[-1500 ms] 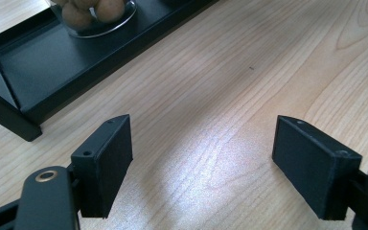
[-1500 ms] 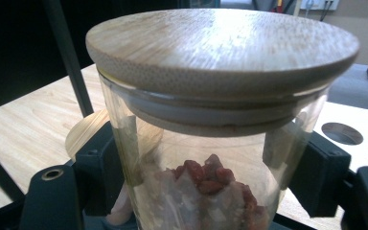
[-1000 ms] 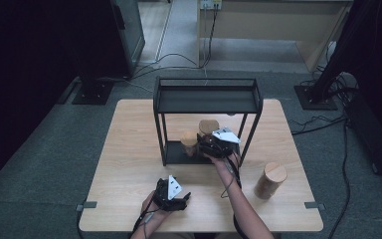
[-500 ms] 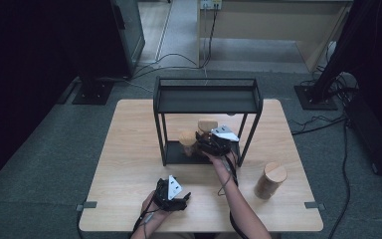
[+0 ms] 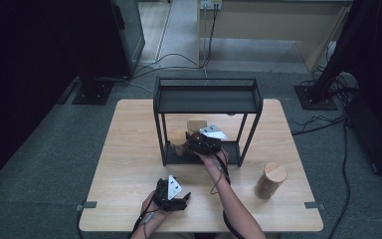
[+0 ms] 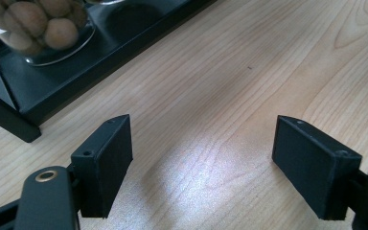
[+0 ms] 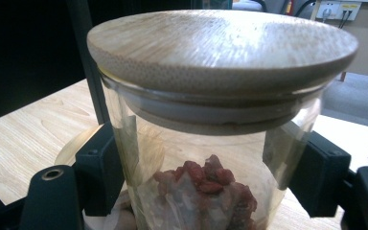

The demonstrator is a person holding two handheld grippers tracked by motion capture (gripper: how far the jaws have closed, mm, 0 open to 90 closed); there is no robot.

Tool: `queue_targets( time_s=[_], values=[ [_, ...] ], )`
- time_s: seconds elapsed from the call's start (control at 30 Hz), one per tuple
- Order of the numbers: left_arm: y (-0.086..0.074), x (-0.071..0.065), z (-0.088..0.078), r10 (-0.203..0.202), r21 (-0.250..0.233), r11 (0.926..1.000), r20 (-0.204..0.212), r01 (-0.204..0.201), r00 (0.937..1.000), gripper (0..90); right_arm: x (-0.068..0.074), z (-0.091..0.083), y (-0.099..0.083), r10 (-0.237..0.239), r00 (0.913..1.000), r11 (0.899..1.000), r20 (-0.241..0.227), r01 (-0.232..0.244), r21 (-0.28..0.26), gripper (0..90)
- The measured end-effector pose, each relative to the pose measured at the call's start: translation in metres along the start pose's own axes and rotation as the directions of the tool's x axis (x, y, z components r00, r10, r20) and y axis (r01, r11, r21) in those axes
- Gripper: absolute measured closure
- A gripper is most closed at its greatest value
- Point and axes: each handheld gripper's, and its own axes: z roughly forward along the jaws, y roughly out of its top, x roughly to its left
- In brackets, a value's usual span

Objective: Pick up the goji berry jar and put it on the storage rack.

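Note:
My right gripper [image 5: 199, 145] is shut on a glass jar [image 7: 211, 191] with a bamboo lid [image 7: 220, 48] and red dried pieces inside. Its pads press on the glass from both sides. It holds the jar [image 5: 181, 148] low inside the black two-level rack [image 5: 206, 99], just over the bottom shelf. My left gripper [image 5: 175, 195] rests near the table's front edge, open, with bare wood between its jaws [image 6: 203, 139]. A jar of round nuts [image 6: 38, 28] stands on the rack's bottom shelf [image 6: 76, 81].
Two more lidded jars [image 5: 196, 124] stand at the back of the bottom shelf. A tall jar with a wooden lid [image 5: 270, 180] stands alone at the right of the wooden table [image 5: 129, 149]. The rack's posts flank the right hand.
My right gripper has shifted slightly to the left under the rack with the jar in it. The left gripper has kept still.

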Motion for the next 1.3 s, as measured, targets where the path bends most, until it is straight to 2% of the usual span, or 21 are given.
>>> queue_targets(
  time_s=[0.3,0.73,1.3],
  values=[
    [0.001,0.0,0.0,0.004,0.005,1.0,0.0,-0.004,1.0,21.7,0.001,0.005,-0.004,0.013,0.9997,1.0,0.02,-0.013,0.027,24.9],
    [0.001,-0.001,0.001,0.01,0.006,0.9999,-0.001,-0.01,1.0,21.7,0.004,0.005,-0.012,0.017,0.9997,1.0,0.017,-0.017,0.002,24.7],
    [0.001,-0.002,0.001,0.013,0.008,0.9999,-0.004,-0.013,0.9999,21.7,0.002,0.002,-0.012,0.022,0.9997,0.999,0.014,-0.022,0.04,21.0]
  ],
)
